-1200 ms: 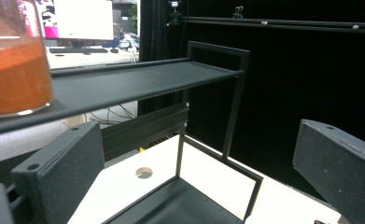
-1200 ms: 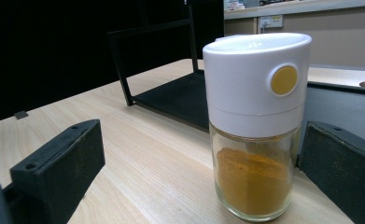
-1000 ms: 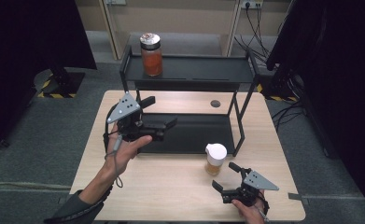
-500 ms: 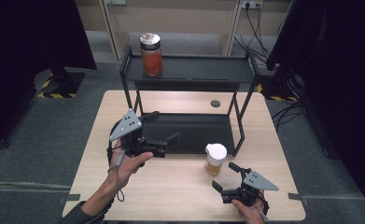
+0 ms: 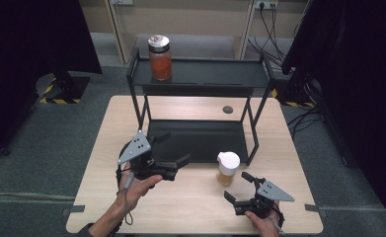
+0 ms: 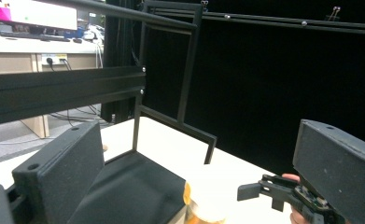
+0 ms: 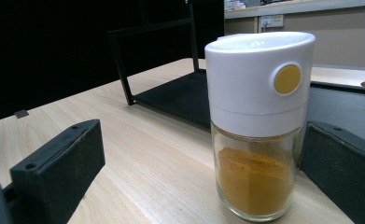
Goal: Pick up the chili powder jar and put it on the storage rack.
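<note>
From above, the spice jar [image 5: 228, 168] stands on the table [image 5: 190, 207] just before the black rack [image 5: 200, 79], between the gaping left gripper [image 5: 178, 160], drawn nearer since earlier, and the gaping right gripper [image 5: 236, 190], whose own view alone shows orange powder and a yellow button, without readable writing.

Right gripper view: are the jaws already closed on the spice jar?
No, the right gripper has its jaws wide apart, and the spice jar stands free on the table between them.
</note>
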Action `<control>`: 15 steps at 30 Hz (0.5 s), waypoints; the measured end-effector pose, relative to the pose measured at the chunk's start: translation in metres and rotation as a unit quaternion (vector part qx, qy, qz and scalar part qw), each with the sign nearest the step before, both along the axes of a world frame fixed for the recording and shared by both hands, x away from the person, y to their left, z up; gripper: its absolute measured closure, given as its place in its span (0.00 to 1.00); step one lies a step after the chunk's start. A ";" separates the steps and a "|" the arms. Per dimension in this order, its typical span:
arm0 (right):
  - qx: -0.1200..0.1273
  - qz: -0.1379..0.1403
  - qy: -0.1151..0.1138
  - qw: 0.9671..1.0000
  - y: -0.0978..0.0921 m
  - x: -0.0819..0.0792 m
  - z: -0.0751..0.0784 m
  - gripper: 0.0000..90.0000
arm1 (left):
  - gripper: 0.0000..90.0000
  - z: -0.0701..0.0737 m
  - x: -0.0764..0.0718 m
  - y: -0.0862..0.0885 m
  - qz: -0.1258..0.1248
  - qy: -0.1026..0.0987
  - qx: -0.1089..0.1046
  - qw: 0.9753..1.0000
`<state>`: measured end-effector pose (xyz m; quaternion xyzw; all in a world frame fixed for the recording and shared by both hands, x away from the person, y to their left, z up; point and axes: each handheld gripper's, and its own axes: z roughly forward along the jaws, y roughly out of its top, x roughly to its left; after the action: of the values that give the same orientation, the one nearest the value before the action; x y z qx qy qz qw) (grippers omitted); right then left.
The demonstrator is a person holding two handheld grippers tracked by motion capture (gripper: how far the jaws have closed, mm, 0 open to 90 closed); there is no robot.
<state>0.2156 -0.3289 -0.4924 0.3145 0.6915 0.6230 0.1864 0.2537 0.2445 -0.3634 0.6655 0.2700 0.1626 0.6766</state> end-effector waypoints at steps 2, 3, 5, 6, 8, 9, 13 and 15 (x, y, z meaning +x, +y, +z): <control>0.000 0.000 0.000 1.000 0.000 0.000 0.000 0.00 | 0.01 -0.004 -0.001 0.000 -0.003 0.001 0.000 1.000; 0.000 0.000 0.000 1.000 0.000 0.000 0.000 0.00 | 0.01 -0.005 -0.002 0.000 -0.004 0.001 0.000 1.000; 0.000 0.000 0.000 1.000 0.000 0.000 0.000 0.00 | 0.01 -0.011 -0.003 0.000 -0.007 -0.001 0.002 1.000; 0.001 0.000 0.000 1.000 0.000 0.000 0.000 0.00 | 0.01 -0.012 -0.004 -0.001 -0.007 -0.002 0.003 1.000; 0.000 0.000 0.000 1.000 0.000 0.000 0.000 0.00 | 0.01 -0.017 -0.006 -0.001 -0.009 -0.004 0.005 1.000; 0.000 0.000 0.000 1.000 0.000 0.000 0.000 0.00 | 0.01 -0.019 -0.007 -0.001 -0.009 -0.005 0.006 1.000; 0.000 0.001 0.000 1.000 0.000 0.000 0.000 0.00 | 0.01 -0.030 -0.009 0.000 -0.012 -0.009 0.003 1.000; 0.000 0.000 0.000 1.000 0.000 0.000 0.000 0.00 | 0.01 -0.035 -0.011 0.000 -0.012 -0.011 0.003 1.000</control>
<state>0.2156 -0.3289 -0.4925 0.3146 0.6915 0.6230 0.1862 0.2422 0.2440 -0.3980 0.6686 0.2543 0.1629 0.6796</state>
